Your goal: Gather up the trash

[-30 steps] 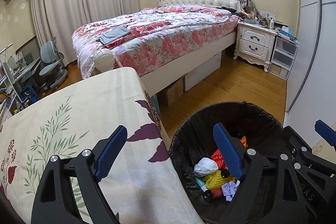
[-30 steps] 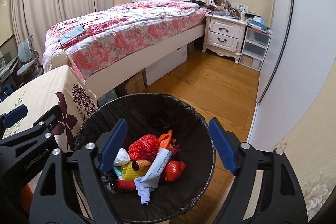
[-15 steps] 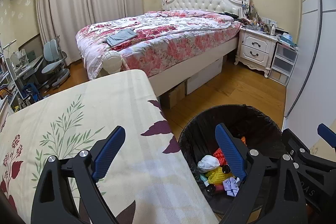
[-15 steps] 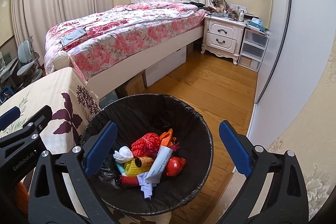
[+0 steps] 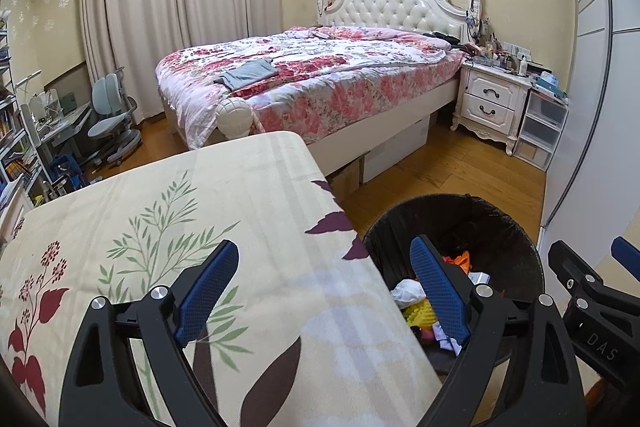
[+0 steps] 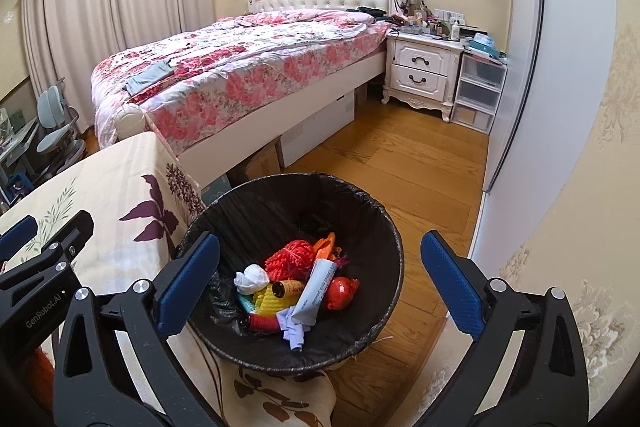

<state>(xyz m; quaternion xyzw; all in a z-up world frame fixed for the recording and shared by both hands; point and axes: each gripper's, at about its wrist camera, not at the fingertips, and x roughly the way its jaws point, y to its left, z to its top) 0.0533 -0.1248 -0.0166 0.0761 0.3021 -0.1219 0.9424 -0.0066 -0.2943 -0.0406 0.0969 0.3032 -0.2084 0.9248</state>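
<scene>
A round bin with a black liner (image 6: 360, 203) stands on the floor beside the cloth-covered table (image 5: 224, 211). It holds several pieces of trash (image 6: 296, 283): red netting, a white wad, a yellow piece, a tube and a red wrapper. The bin (image 5: 504, 227) also shows in the left wrist view, right of the table. My left gripper (image 5: 322, 291) is open and empty above the table's right edge. My right gripper (image 6: 318, 287) is open and empty above the bin. Each gripper shows at the edge of the other's view.
A bed with a floral quilt (image 5: 320, 79) stands beyond the table, with boxes under it. A white nightstand (image 6: 420, 71) and plastic drawers (image 6: 478, 91) stand at the back right. A sliding wardrobe door (image 6: 536, 67) lines the right wall. A desk chair (image 5: 112, 123) is at the left.
Both grippers have risen and drawn back from the bin, so it looks smaller and lower. The right gripper's jaws have opened wider. The left view has swung towards the table.
</scene>
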